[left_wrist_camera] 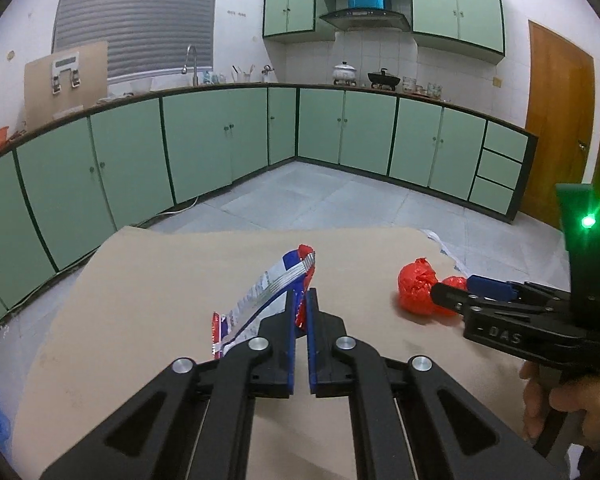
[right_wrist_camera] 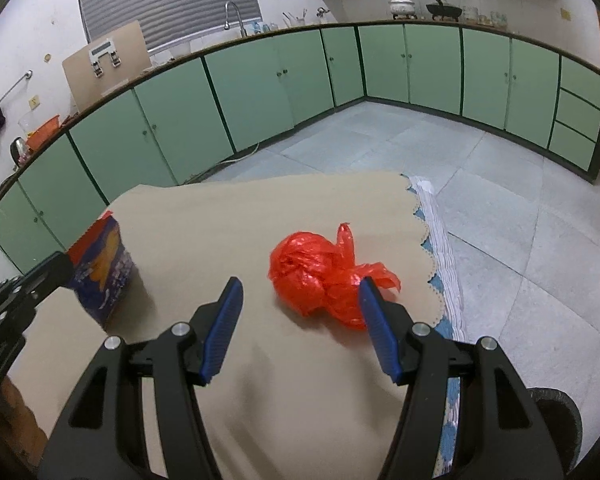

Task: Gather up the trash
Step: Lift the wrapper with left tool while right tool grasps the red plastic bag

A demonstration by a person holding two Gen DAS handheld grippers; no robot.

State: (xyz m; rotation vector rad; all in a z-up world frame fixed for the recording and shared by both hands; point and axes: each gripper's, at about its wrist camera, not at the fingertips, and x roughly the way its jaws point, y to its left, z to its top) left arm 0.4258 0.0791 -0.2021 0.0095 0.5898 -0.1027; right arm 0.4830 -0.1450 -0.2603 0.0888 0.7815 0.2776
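While the left claw (left_wrist_camera: 301, 300) is clenched on a light, crinkly snack wrapper (left_wrist_camera: 266, 294) above the desk (left_wrist_camera: 148, 280), the released right claw (right_wrist_camera: 300, 300) faces a soft, crumpled red plastic bag (right_wrist_camera: 320, 272), probably best pinched at its bunched middle.

1. I can read "DAS" in pale letters, with a dash before it, on the black body of the right gripper (left_wrist_camera: 450, 298) in my left wrist view
2. The snack wrapper (left_wrist_camera: 260, 300) carries print, but I cannot make out any word on it
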